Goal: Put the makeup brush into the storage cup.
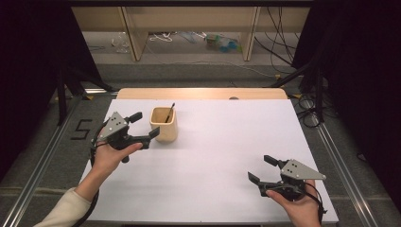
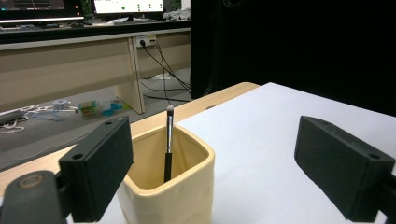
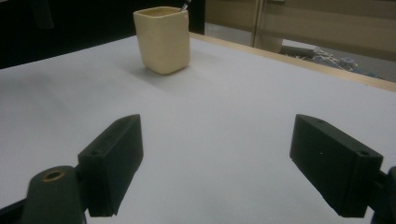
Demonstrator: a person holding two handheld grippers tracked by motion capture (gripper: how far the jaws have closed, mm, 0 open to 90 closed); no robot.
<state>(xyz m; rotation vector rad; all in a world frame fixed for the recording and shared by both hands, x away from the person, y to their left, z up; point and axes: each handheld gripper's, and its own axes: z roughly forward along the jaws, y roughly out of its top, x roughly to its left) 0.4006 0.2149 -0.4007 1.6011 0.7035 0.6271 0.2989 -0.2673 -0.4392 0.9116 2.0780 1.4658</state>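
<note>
Cream cup (image 1: 164,125) stands left of centre in the high view, on the white table (image 1: 222,156), with 1 thin brush (image 1: 170,113) leaning inside, tip poking above the rim.

Risk, as I judge it: my left gripper (image 1: 143,126) sits right beside the cup, jaws spread wide, holding nothing. In the left gripper view the cup (image 2: 168,186) is off toward the left jaw, not centred. If I close from here, that jaw could shove the wall and tip or slide the cup (it looks light). Reaching for the brush (image 2: 168,144) risks the jaw clipping the rim.

Pose: left hand (image 1: 113,153) comes in from lower left, gripper pointing right toward the cup.

Right gripper (image 1: 261,169) rests in the lower right of the high view, well apart from the cup, jaws wide and empty, aimed across the table toward the cup (image 3: 162,39).
</note>
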